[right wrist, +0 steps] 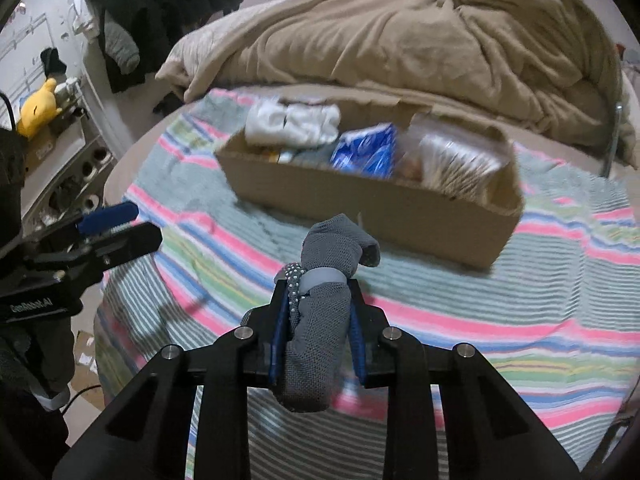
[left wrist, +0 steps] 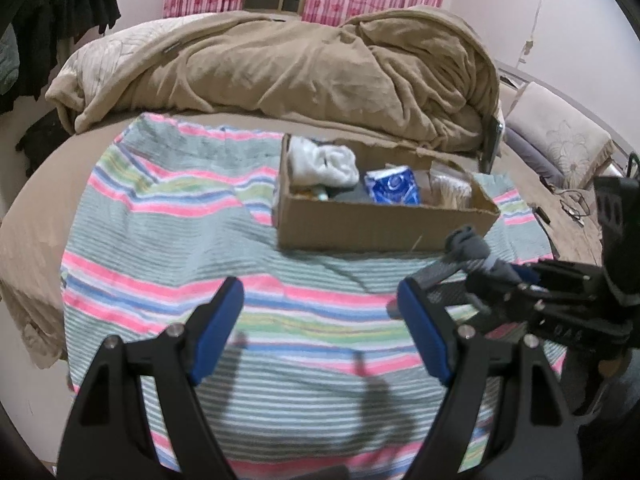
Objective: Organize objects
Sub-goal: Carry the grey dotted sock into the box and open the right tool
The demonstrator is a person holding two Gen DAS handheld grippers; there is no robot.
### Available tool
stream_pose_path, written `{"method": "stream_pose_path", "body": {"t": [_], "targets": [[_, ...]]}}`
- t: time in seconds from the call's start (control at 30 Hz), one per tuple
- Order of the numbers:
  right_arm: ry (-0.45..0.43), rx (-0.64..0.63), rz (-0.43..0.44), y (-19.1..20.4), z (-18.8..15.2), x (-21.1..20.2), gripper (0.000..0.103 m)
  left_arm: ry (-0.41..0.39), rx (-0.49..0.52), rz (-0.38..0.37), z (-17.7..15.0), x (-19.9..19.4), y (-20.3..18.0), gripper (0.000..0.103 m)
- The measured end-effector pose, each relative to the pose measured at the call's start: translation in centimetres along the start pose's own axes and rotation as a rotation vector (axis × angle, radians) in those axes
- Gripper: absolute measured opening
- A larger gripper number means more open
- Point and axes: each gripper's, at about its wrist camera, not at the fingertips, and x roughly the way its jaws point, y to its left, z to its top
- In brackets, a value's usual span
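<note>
One grey sock (right wrist: 320,320) clamped in right hand-held gripper (right wrist: 318,344), yellow plush (right wrist: 38,110) only there.

Open striped towel (left wrist: 168,248) left of cardboard box (left wrist: 380,220), heaped blanket (left wrist: 300,68) blocking behind

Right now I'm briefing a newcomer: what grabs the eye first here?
The right gripper clamps a rolled grey sock above the striped towel. Just beyond sits an open cardboard box holding white socks and a blue packet. The left gripper hangs open.
</note>
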Motion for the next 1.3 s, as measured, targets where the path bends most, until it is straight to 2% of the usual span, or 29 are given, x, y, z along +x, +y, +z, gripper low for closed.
{"method": "stream_pose_path", "body": {"t": [0.43,0.7,1.0,1.3], "targets": [[-0.121,-0.019,-0.031,-0.7,4.3,-3.8,0.028,-0.067,0.047,0.005,3.7,-0.6,-0.6,0.081],[-0.170,-0.042,-0.034,-0.4,7.3,-4.2,0.028,-0.078,0.076,0.009,5.7,-0.2,-0.6,0.081],[-0.173,-0.049,-0.032,-0.5,10.5,-1.8,0.028,-0.088,0.100,0.031,7.7,0.8,-0.2,0.081],[-0.114,-0.041,-0.040,-1.1,12.0,3.0,0.028,-0.048,0.063,0.044,8.0,3.5,1.3,0.081]]}}
